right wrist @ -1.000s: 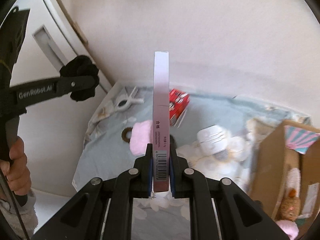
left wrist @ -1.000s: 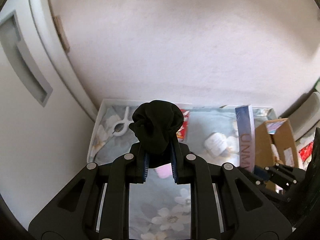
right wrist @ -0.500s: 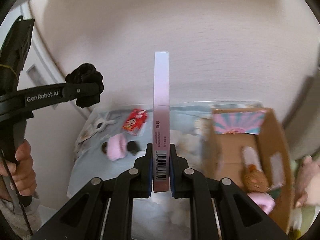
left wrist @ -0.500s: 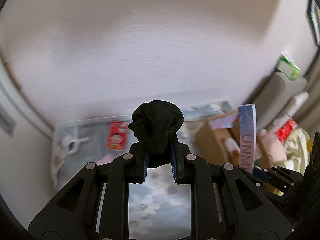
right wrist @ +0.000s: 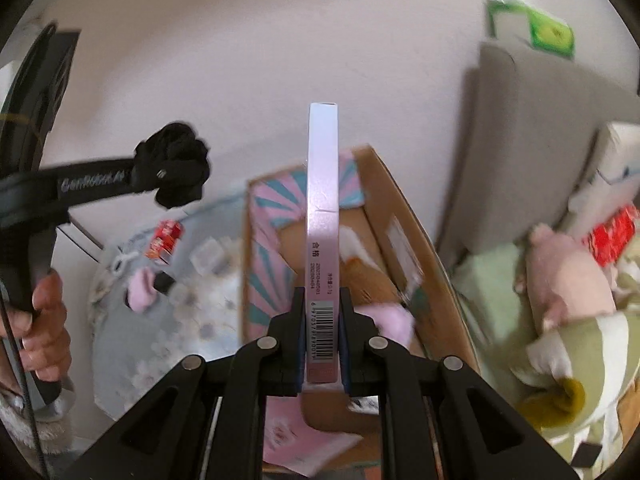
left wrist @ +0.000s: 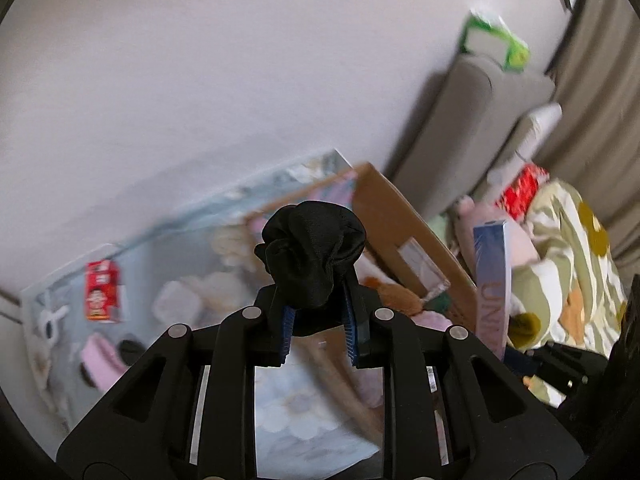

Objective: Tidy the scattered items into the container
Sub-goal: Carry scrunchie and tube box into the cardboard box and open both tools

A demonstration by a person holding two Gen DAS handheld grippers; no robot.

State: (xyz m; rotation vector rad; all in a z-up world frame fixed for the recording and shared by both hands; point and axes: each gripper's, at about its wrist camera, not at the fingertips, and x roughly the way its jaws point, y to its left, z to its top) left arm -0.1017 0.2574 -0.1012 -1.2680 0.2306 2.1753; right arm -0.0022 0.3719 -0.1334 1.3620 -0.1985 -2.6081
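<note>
Both of my grippers are loaded: my left gripper (left wrist: 318, 330) is clamped on a bunched black cloth (left wrist: 314, 254), my right gripper (right wrist: 322, 340) is clamped on a slim lilac box (right wrist: 322, 208) held upright on edge. Below them, a pale blue flowered mat (left wrist: 304, 416) lies against a white wall (left wrist: 240, 60). On it sit a red packet (left wrist: 102, 290), a pink item (left wrist: 102, 362) and an open cardboard box (right wrist: 400, 216) with soft toys inside. Beyond it stands a grey sofa (left wrist: 472, 128).
</note>
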